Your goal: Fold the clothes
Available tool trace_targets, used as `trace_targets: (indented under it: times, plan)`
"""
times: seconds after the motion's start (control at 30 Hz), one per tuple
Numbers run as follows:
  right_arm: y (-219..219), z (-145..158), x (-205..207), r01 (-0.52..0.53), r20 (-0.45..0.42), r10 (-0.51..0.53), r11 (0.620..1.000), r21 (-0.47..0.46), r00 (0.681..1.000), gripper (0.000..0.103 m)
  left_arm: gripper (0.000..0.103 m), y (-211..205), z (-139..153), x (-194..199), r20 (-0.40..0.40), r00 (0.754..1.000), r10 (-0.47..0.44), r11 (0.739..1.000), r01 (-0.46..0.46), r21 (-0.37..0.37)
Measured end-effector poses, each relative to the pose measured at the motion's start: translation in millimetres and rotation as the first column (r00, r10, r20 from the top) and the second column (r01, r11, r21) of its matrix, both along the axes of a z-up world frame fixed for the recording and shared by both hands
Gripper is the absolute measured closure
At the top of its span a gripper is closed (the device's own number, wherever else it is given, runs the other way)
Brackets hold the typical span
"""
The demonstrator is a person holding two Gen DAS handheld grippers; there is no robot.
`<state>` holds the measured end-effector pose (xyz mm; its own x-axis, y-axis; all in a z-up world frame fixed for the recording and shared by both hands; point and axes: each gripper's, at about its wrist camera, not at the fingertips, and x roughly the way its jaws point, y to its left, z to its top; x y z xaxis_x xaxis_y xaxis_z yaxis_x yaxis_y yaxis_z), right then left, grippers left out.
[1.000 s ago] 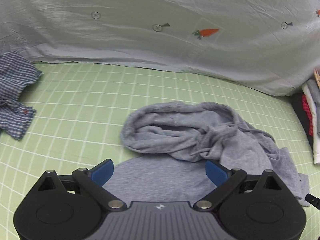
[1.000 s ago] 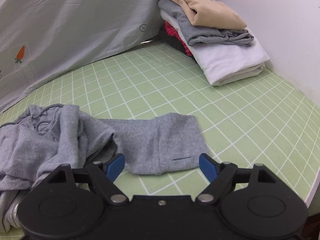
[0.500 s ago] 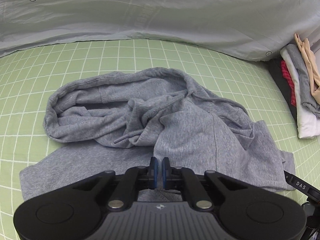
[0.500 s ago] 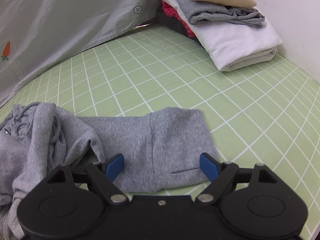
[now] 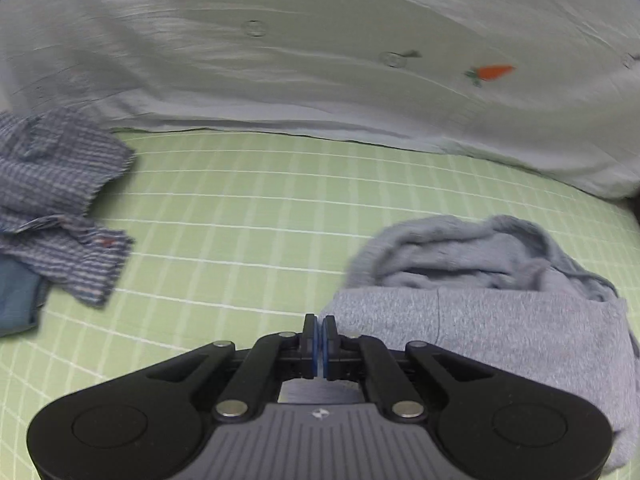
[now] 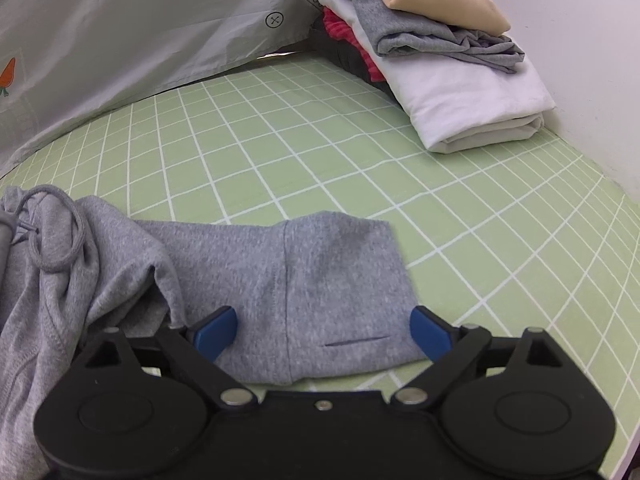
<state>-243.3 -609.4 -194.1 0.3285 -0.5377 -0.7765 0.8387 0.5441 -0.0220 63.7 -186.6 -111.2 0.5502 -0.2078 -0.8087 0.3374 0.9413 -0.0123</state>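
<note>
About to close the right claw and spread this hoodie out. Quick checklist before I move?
1. Left claw has a grip: ok. It is shut at the gray hoodie edge, and fabric shows just behind the pads.
2. Right claw is ready: ok. It is open wide, with the hoodie's flat end between the jaws.
3. Right claw holds fabric: not ok, it has not closed yet.
4. Hoodie lies flat: not ok. The hood is bunched and the drawstring is looped loose.
5. Room on the green grid sheet: ok. The folded stack and the checkered shirt lie apart from the hoodie.
</note>
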Motion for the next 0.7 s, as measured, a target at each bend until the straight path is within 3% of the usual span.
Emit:
trace_targets:
  times: [0.07, 0.13, 0.23, 0.3, 0.33, 0.4, 0.47, 0.53, 0.7]
  plan:
    - [1, 0, 1, 0.014, -0.003, -0.014, 1.000, -0.002, 1.000, 0.008, 0.100, 39, 3, 22, 0.019, 0.992, 0.126, 0.992, -0.126, 0.007]
    - [2, 0, 1, 0.023, -0.006, -0.023, 1.000, 0.000, 1.000, 0.008, 0.100, 76, 4, 40, 0.056, 0.966, 0.253, 0.967, -0.254, 0.029]
    - [2, 0, 2, 0.032, -0.016, -0.032, 0.999, 0.011, 0.999, 0.008, 0.100, 121, 6, 58, 0.127, 0.887, 0.444, 0.882, -0.457, 0.114]
    - [1, 2, 3, 0.043, -0.021, -0.043, 0.999, 0.026, 0.999, 0.008, 0.099, 136, 6, 63, 0.108, 0.855, 0.507, 0.843, -0.518, 0.146]
    - [1, 2, 3, 0.046, -0.024, -0.045, 0.998, 0.031, 0.999, 0.008, 0.096, 129, 3, 58, 0.085, 0.874, 0.479, 0.863, -0.486, 0.140]
    - [2, 3, 3, 0.056, -0.017, -0.055, 0.998, 0.043, 0.998, 0.008, 0.077, 113, -2, 48, 0.040, 0.907, 0.419, 0.899, -0.421, 0.124]
    - [4, 4, 3, 0.066, -0.001, -0.066, 0.996, 0.056, 0.998, 0.008, 0.047, 98, -8, 37, -0.004, 0.935, 0.356, 0.929, -0.353, 0.106]
    - [4, 6, 3, 0.062, 0.023, -0.064, 0.996, 0.070, 0.998, 0.008, 0.037, 83, -14, 27, -0.047, 0.956, 0.289, 0.955, -0.285, 0.084]
    - [-1, 6, 0, 0.056, 0.034, -0.059, 0.995, 0.081, 0.998, 0.008, 0.035, 42, -45, 7, -0.148, 0.966, 0.210, 0.976, -0.200, 0.081]
